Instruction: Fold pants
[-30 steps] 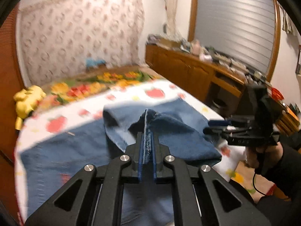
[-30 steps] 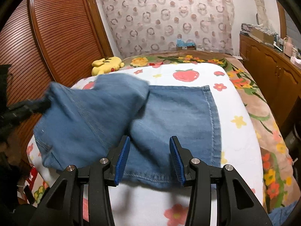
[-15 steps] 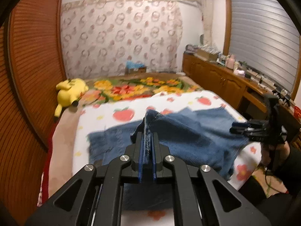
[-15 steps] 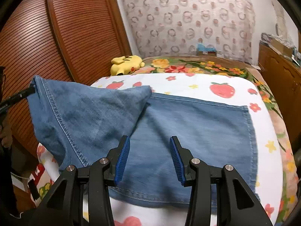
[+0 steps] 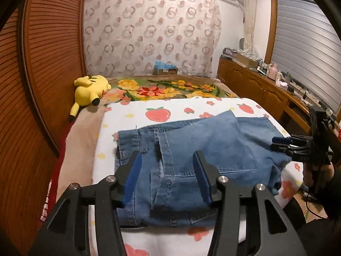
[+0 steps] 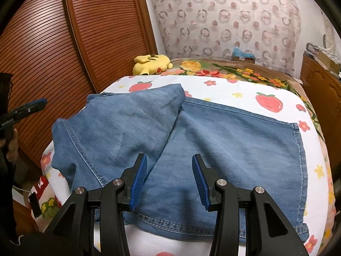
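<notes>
Blue denim pants (image 5: 198, 149) lie folded over on the strawberry-print sheet (image 5: 170, 106) of the bed; they also show in the right wrist view (image 6: 191, 136), with one part laid loosely over the rest. My left gripper (image 5: 168, 171) is open and empty just above the waistband end. My right gripper (image 6: 169, 179) is open and empty above the near hem; it also shows at the right of the left wrist view (image 5: 281, 143). A fingertip (image 6: 32, 104) of the left gripper shows at the left of the right wrist view.
A yellow plush toy (image 5: 91, 87) lies at the bed's far left on a floral blanket (image 5: 166, 89). Slatted wooden doors (image 6: 64, 53) stand to the left. A wooden cabinet (image 5: 262, 89) with clutter runs along the right.
My left gripper has opened and let go of the denim seam it held. The lifted part of the pants now lies down on the rest. My right gripper stayed open.
</notes>
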`<state>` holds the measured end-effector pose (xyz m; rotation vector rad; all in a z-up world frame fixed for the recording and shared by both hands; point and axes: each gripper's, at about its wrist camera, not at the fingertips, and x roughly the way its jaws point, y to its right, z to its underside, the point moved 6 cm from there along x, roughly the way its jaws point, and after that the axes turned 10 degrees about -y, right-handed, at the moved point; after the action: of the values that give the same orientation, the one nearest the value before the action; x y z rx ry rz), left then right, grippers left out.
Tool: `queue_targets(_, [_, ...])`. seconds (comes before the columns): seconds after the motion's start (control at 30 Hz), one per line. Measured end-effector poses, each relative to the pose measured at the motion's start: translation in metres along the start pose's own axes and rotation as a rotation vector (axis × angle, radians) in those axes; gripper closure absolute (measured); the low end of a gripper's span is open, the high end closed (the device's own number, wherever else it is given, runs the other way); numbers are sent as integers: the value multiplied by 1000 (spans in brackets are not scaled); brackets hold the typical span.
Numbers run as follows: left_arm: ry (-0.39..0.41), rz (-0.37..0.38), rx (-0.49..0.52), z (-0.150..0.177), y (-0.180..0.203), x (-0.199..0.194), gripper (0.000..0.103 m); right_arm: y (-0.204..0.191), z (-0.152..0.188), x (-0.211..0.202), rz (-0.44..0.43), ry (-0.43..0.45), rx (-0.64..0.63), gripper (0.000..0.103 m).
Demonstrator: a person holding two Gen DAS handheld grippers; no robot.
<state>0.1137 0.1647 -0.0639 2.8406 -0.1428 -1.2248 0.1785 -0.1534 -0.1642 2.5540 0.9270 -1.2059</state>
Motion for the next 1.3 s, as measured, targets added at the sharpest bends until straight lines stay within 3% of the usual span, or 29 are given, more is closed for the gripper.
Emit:
queue_targets(0.27, [-23, -7, -10, -18, -6, 30, 52, -17, -8, 13, -19, 1, -30, 57])
queue_targets(0.47, [-91, 14, -12, -27, -10, 70, 52, -25, -11, 27, -43, 4, -43, 49])
queue_targets(0.73, [-209, 45, -47, -36, -19, 122, 54, -30, -8, 55, -1, -26, -81, 49])
queue_targets(0.97, [-281, 57, -34, -27, -9, 141, 70, -20, -6, 58, -22, -35, -49, 47])
queue_targets(1.03, [-297, 58, -17, -23, -5, 144, 79, -17, -7, 58, -25, -37, -37, 46])
queue_targets(1.13, [-279, 81, 11, -19, 4, 138, 93, -16, -10, 59, -28, -32, -26, 45])
queue_targets(1.3, [-142, 6, 49, -26, 8, 95, 96, -15, -12, 61, -38, -28, -1, 45])
